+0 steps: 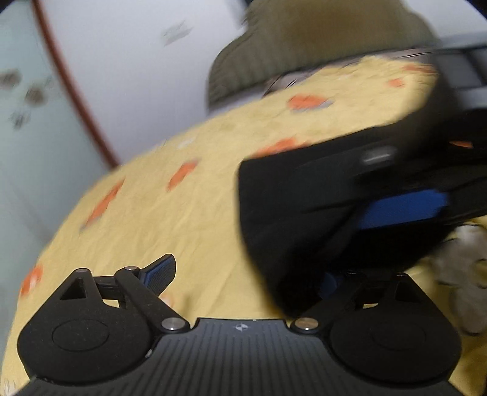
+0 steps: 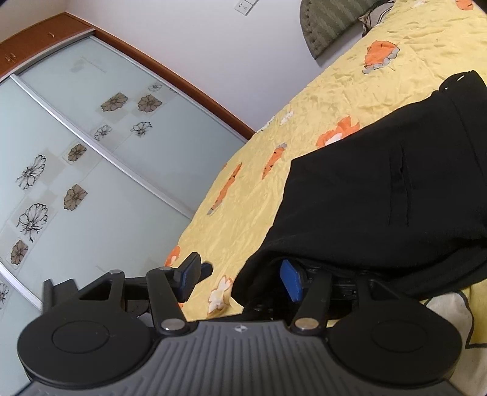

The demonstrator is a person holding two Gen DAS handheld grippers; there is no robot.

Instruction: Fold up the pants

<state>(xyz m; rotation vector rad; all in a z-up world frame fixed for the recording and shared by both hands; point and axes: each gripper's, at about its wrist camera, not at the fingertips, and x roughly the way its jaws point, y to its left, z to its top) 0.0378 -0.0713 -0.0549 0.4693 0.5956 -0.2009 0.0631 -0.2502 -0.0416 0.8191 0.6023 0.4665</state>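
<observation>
Black pants (image 2: 380, 189) lie on a bed under a yellow sheet with orange flowers (image 2: 341, 88). In the right wrist view my right gripper (image 2: 240, 277) sits at the pants' near edge. Its jaws stand apart, the black cloth drapes over the right blue pad (image 2: 292, 278), and the left finger (image 2: 190, 274) is over bare sheet. The left wrist view is blurred. There my left gripper (image 1: 246, 274) is wide open at the edge of the pants (image 1: 274, 213), with its right finger partly hidden by the cloth. A blue pad (image 1: 404, 207) of the right gripper shows against the pants.
A green padded headboard (image 2: 328, 24) stands at the far end of the bed. Frosted sliding wardrobe doors (image 2: 76, 152) with flower prints line the left side. A pale patterned cloth (image 1: 462, 274) lies at the bed's right edge.
</observation>
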